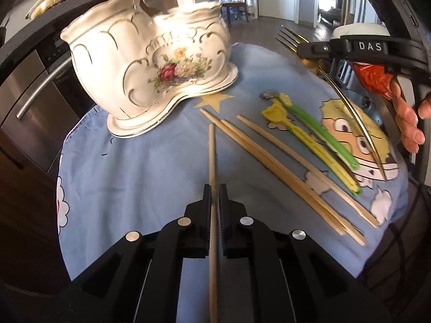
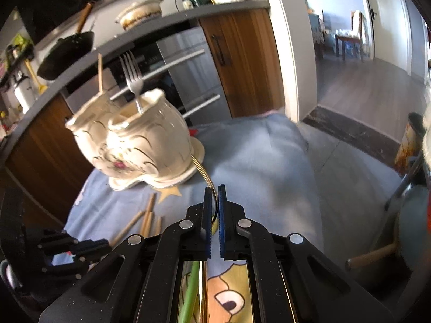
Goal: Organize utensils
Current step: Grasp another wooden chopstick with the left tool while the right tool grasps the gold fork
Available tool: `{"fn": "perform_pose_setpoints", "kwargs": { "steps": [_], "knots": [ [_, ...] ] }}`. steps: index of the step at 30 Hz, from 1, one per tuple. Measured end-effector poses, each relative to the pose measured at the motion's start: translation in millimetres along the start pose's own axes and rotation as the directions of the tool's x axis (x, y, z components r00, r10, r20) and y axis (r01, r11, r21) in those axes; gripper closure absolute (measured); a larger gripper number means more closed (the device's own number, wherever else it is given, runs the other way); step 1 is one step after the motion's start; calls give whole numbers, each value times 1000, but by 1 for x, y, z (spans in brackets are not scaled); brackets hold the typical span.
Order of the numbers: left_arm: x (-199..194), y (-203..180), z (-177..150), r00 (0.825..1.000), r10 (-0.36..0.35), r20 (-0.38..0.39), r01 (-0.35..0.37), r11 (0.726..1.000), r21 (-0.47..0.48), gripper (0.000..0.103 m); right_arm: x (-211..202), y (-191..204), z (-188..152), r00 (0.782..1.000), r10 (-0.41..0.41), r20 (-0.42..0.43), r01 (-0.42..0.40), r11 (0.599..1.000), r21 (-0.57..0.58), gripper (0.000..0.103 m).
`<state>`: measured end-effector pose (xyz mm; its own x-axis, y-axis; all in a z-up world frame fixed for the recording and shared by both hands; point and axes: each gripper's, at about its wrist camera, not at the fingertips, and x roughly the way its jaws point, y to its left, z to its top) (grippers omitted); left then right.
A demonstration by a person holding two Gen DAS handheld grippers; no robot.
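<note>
My left gripper (image 1: 214, 188) is shut on a wooden chopstick (image 1: 212, 156), which points toward the white floral ceramic holder (image 1: 140, 62). Three more chopsticks (image 1: 282, 172) lie on the cloth to the right, beside a green utensil (image 1: 323, 126) and a yellow one (image 1: 309, 145). My right gripper (image 2: 214, 188) is shut on a gold fork (image 2: 204, 171), lifted above the cloth near the holder's (image 2: 140, 140) base. From the left wrist view that gold fork (image 1: 350, 107) hangs tilted under the right gripper (image 1: 304, 49). A silver fork (image 2: 132, 78) and one chopstick (image 2: 100, 72) stand in the holder.
A blue cartoon-print cloth (image 1: 134, 161) covers the table. Behind the holder are a stainless oven (image 2: 188, 75) and a dark counter with a pan (image 2: 67, 51) and a pot (image 2: 140, 13). A person's hand (image 1: 409, 123) grips the right tool. A chair (image 2: 404, 188) stands at the right.
</note>
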<state>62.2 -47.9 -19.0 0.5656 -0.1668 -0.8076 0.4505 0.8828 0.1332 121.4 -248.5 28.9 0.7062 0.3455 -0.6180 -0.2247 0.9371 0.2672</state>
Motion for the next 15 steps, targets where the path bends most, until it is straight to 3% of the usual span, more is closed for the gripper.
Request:
{"fn": "perform_pose_setpoints", "kwargs": {
  "steps": [3, 5, 10, 12, 13, 15],
  "knots": [
    [-7, 1, -2, 1000, -11, 4, 11, 1000, -2, 94, -14, 3, 1, 999, 2, 34, -1, 1000, -16, 98],
    [-6, 1, -4, 1000, -6, -1, 6, 1000, -1, 82, -19, 5, 1, 999, 4, 47, -3, 1000, -22, 98],
    [1, 10, -11, 1000, -5, -15, 4, 1000, -29, 81, -34, 10, 0, 996, 21, 84, -18, 999, -39, 98],
    [3, 14, -13, 1000, -16, -7, 15, 999, -47, 88, -41, 12, 1, 994, 34, 102, -29, 999, -45, 98],
    [6, 15, -13, 1000, -25, -4, 25, 998, -55, 98, -43, 13, 2, 994, 35, 107, -30, 998, -47, 98],
    [6, 18, -15, 999, -33, 14, 34, 998, -58, 98, -47, 15, 3, 992, 43, 118, -36, 998, -53, 98]
  ]
}}
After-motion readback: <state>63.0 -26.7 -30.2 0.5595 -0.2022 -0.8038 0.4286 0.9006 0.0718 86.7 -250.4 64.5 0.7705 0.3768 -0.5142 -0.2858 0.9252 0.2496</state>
